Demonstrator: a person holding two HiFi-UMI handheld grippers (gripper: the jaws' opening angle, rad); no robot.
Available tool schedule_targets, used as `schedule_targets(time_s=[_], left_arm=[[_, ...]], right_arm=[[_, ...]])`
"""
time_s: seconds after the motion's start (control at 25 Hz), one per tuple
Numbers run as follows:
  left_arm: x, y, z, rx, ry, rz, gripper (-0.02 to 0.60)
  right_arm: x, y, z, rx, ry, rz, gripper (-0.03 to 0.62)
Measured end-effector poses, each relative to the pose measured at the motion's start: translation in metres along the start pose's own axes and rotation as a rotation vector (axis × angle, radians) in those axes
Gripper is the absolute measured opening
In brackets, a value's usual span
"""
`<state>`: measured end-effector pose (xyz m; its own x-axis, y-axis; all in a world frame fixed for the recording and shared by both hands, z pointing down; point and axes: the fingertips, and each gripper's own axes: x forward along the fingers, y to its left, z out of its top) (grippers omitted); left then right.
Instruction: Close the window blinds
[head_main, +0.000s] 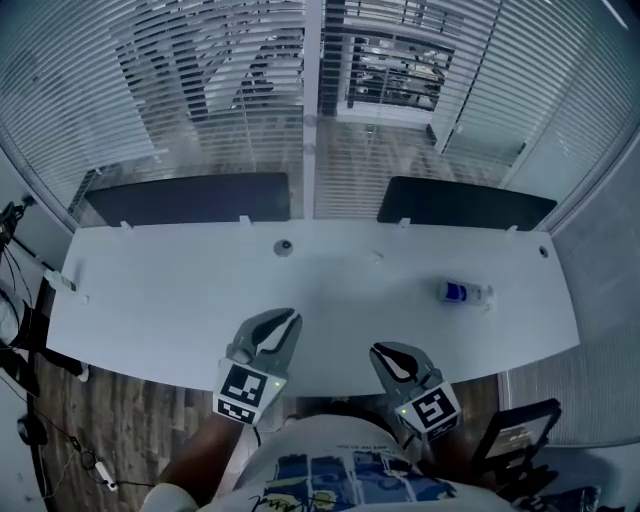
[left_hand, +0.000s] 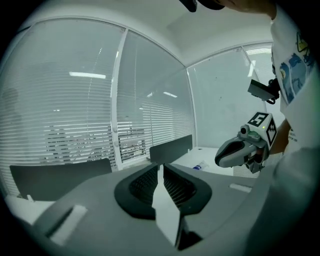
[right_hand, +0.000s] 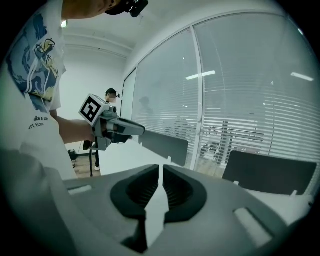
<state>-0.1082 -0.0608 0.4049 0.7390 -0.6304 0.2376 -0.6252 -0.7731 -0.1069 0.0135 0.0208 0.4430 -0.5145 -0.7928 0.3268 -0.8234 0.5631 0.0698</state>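
White slatted window blinds (head_main: 200, 90) hang over the glass behind a white desk (head_main: 180, 300); the outside shows between the slats in the middle panes. They also fill the left gripper view (left_hand: 75, 115) and the right gripper view (right_hand: 260, 115). My left gripper (head_main: 288, 322) hovers over the desk's front edge, jaws a narrow gap apart with nothing between them (left_hand: 161, 166). Beside it, my right gripper (head_main: 383, 352) points the same way, shut and empty (right_hand: 161, 166). Both are far from the blinds. No cord or wand is visible.
Two dark divider panels (head_main: 190, 198) (head_main: 465, 205) stand along the desk's far edge. A small bottle with a blue label (head_main: 462, 292) lies at right, a small round fitting (head_main: 284, 246) near the middle. Cables (head_main: 20, 330) hang at left. A person (right_hand: 111, 95) stands far off.
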Motion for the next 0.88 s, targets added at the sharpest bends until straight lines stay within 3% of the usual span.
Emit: schedule_targets(time_s=[0.36,0.88], left_arm=[[0.092,0.046,0.026,0.059,-0.001,0.076,0.063],[0.176,0.129,0.055,0.168,0.019,0.182,0.094]], right_arm=[[0.013,-0.076,-0.018,0.036,0.024,-0.005,0.014],[0.014,-0.109,-0.036,0.058,0.063,-0.025,0.014]])
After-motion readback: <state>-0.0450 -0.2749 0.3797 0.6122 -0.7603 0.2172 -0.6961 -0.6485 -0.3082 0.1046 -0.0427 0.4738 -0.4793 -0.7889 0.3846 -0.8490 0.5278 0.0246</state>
